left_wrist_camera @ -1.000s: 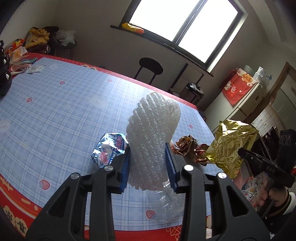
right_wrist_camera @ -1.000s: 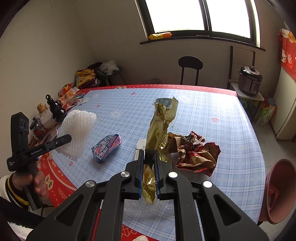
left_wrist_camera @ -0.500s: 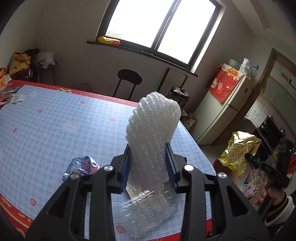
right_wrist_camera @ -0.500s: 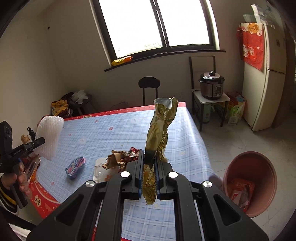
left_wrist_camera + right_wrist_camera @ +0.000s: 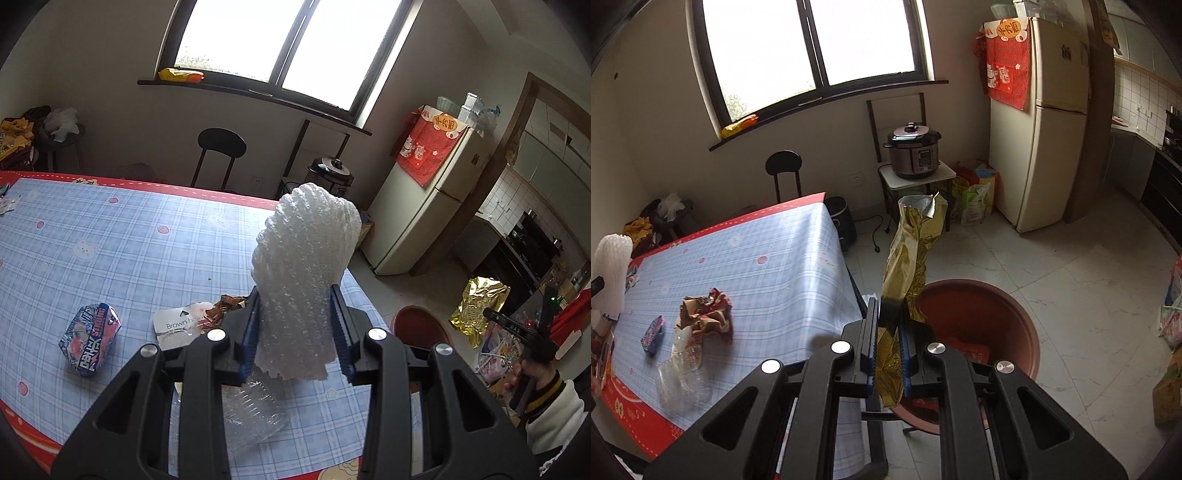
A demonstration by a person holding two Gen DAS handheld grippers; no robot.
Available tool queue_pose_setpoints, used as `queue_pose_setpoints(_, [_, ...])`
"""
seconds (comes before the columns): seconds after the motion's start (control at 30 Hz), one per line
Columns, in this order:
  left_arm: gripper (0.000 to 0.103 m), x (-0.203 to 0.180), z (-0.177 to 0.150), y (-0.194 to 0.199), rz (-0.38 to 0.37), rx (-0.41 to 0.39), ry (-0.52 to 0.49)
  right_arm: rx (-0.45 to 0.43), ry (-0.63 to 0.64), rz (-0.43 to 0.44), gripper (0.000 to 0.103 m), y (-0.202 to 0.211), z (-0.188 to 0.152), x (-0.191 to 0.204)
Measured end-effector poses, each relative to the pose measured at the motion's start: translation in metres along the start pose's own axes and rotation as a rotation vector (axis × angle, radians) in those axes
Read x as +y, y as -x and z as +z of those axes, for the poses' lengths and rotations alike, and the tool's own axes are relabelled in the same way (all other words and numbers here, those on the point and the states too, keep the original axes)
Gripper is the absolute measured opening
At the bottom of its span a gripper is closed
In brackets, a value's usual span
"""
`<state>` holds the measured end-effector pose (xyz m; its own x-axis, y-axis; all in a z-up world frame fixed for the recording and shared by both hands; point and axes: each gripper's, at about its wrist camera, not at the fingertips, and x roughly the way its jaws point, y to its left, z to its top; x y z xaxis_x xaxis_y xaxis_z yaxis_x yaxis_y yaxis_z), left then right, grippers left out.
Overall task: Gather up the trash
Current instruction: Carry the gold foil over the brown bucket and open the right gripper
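My left gripper (image 5: 295,295) is shut on a white foam net sleeve (image 5: 306,258) that stands upright between its pads, above the near right part of the blue checked table (image 5: 110,236). My right gripper (image 5: 888,314) is shut on a tall gold foil bag (image 5: 912,251), out past the table's edge and just above the near rim of the red-brown bin (image 5: 979,317) on the floor. On the table lie a blue snack wrapper (image 5: 90,339), a crumpled brown-red wrapper (image 5: 705,317), a white card (image 5: 177,325) and a clear plastic tray (image 5: 255,410).
A cream fridge (image 5: 1052,129) stands at the far right, with a rice cooker (image 5: 914,151) on a small stand beside it. A black chair (image 5: 219,147) is behind the table. Bags (image 5: 975,195) sit on the tiled floor, and the bin holds some red trash.
Both grippers swung right, away from the table's middle toward the bin. The right one left the table and now hangs at the bin's rim. Both grips are unchanged.
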<state>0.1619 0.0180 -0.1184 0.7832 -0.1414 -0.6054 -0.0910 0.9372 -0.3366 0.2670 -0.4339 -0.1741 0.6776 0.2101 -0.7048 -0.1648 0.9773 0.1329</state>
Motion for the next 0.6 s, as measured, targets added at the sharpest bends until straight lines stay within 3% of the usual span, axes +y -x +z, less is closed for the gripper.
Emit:
queue_pose_setpoints(0.23, [0.038, -0.003, -0.006, 0.000, 0.039, 0.010, 0.007, 0.017, -0.012, -0.075, 0.016, -0.015, 0.011, -0.028])
queue_pose_setpoints(0.3, [0.038, -0.004, -0.005, 0.001, 0.043, 0.010, 0.000, 0.004, -0.030, -0.101, 0.036, -0.012, 0.012, -0.030])
queue_pose_setpoints(0.33, [0.038, -0.006, -0.004, 0.001, 0.042, 0.009, -0.004, -0.009, -0.039, -0.117, 0.055, -0.010, 0.011, -0.031])
queue_pose_setpoints(0.4, [0.038, -0.011, -0.003, -0.001, 0.037, 0.012, -0.020, -0.033, -0.049, -0.115, 0.064, -0.003, 0.013, -0.032])
queue_pose_setpoints(0.47, [0.038, -0.019, -0.001, -0.004, 0.025, 0.021, -0.044, -0.046, -0.055, -0.131, 0.085, 0.004, 0.012, -0.030])
queue_pose_setpoints(0.57, [0.038, -0.037, 0.003, -0.015, -0.011, 0.039, -0.093, -0.077, -0.070, -0.144, 0.098, 0.017, 0.009, -0.030])
queue_pose_setpoints(0.6, [0.038, -0.045, 0.004, -0.019, -0.026, 0.046, -0.108, -0.082, -0.079, -0.146, 0.098, 0.022, 0.007, -0.031])
